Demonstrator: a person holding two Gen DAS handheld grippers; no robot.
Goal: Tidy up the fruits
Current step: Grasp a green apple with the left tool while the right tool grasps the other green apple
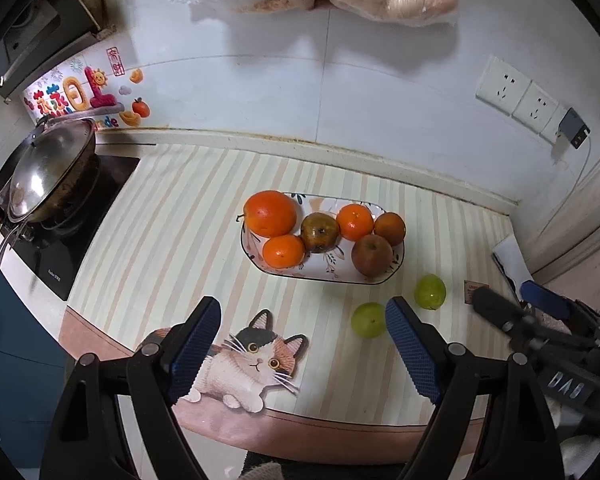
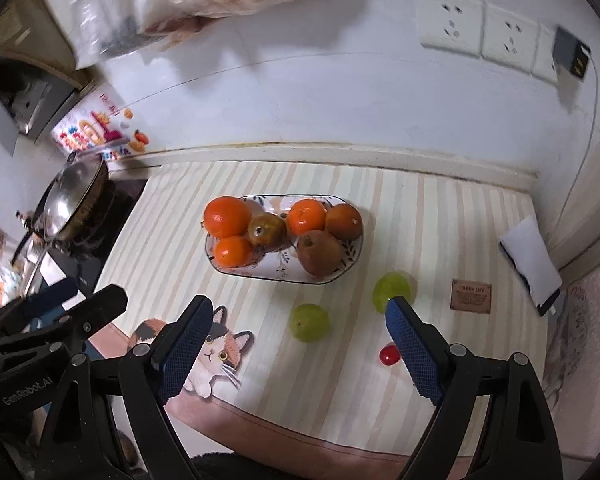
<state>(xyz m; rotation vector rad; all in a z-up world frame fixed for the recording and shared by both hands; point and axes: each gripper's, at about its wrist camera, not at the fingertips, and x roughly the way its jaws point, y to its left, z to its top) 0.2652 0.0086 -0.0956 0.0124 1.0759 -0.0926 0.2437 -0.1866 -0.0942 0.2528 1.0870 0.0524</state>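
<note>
Now the patterned plate [image 1: 382,280] holds six fruits, while both claws, left [image 1: 302,350] and right [image 2: 298,350], hang released.

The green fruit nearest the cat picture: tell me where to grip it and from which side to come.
Grip the nearer green fruit across its widest middle, coming down from above with the open right gripper. It is round and sits alone on the striped mat, apart from the other green fruit and the plate, so there looks to be room for both fingers on either side.
</note>
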